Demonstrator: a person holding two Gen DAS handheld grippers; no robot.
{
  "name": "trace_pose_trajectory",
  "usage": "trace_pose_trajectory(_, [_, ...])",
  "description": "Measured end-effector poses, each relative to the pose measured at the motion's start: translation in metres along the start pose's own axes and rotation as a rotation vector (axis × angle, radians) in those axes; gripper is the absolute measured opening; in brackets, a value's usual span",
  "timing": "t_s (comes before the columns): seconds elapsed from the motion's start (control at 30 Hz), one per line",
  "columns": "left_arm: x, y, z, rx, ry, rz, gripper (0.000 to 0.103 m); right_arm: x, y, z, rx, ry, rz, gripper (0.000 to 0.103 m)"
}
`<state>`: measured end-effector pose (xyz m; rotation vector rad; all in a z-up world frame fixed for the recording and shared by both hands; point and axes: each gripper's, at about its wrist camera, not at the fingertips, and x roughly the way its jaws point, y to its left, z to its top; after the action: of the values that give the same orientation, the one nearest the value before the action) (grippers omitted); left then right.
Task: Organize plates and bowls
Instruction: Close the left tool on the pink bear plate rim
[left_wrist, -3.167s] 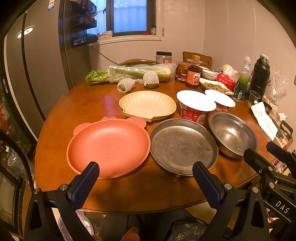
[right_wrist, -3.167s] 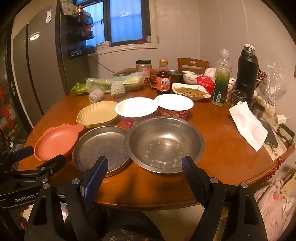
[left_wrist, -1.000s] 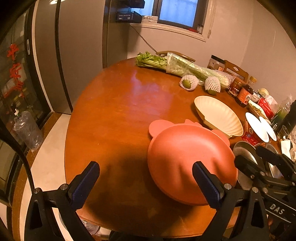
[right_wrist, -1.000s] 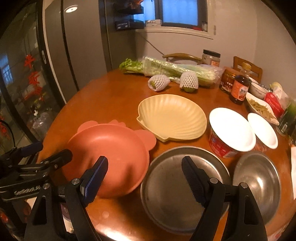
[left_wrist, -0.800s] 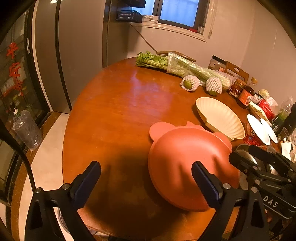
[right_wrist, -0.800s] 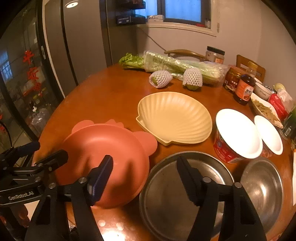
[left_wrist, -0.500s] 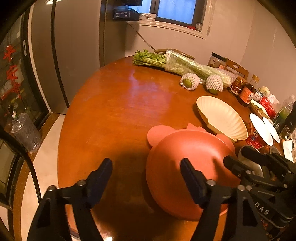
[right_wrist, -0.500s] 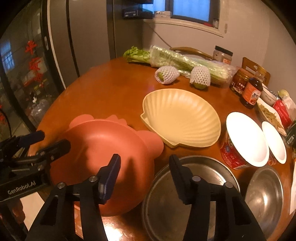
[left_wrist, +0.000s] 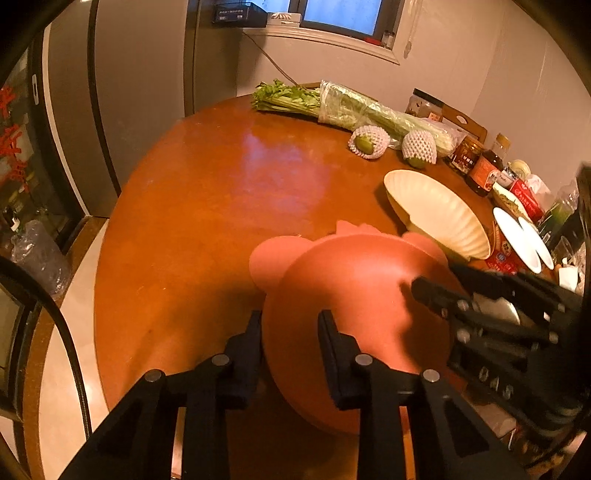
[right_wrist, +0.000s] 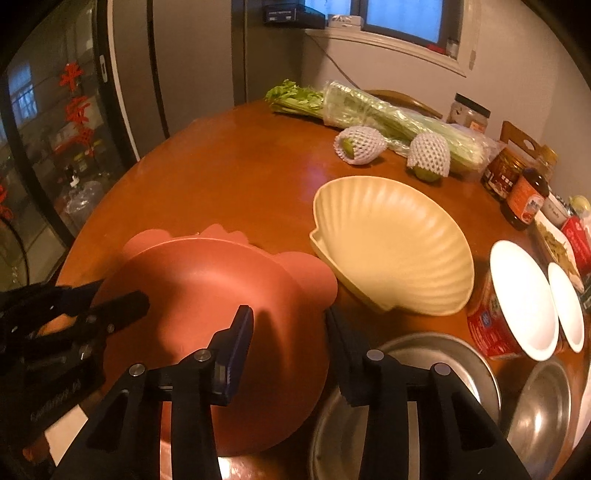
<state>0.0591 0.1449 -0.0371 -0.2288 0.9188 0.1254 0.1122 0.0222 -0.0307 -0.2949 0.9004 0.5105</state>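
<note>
So the pink plate is gripped at its near rim by the left hand-held gripper, whose jaws have just been closing and are now clamped across the left edge. On the other side, the plate's right edge is straddled by the right hand-held gripper; its jaws have just been closing too, and the rim seems to be pinched, though contact on the far pad can't be fully made out. The plate is tilted up off the wooden tabletop, near the front edge. Just beside it a cream shell-shaped dish is seen, and a flat steel pan and a steel bowl are found to the right.
</note>
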Motion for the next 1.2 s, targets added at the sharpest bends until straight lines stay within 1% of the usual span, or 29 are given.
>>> trace_pose_trajectory(0.1, [0.001,0.003,-0.002,-0.011,0.018,-0.003,0.03,0.004,0.002,0.006,-0.005,0.001,0.009,0.041])
trace_pose_trajectory(0.33, [-0.003,0.009,-0.006,-0.02,0.01,0.031,0.03,0.018,0.017,0.025,-0.052,0.001,0.01,0.041])
trace_pose_trajectory(0.47, [-0.003,0.011,-0.007,-0.007,0.006,0.055,0.03,0.026,0.024,0.037,-0.077,-0.005,0.016,0.041])
trace_pose_trajectory(0.67, [-0.004,0.01,-0.008,0.008,0.006,0.057,0.03,0.036,0.026,0.051,-0.075,-0.006,0.029,0.041])
trace_pose_trajectory(0.93, [-0.003,0.008,-0.006,0.01,0.012,0.049,0.03,0.041,0.03,0.054,-0.083,-0.009,0.026,0.041])
trace_pose_trajectory(1.2, [-0.004,0.001,-0.009,0.014,0.02,0.022,0.031,0.031,0.027,0.053,-0.074,-0.037,0.038,0.041])
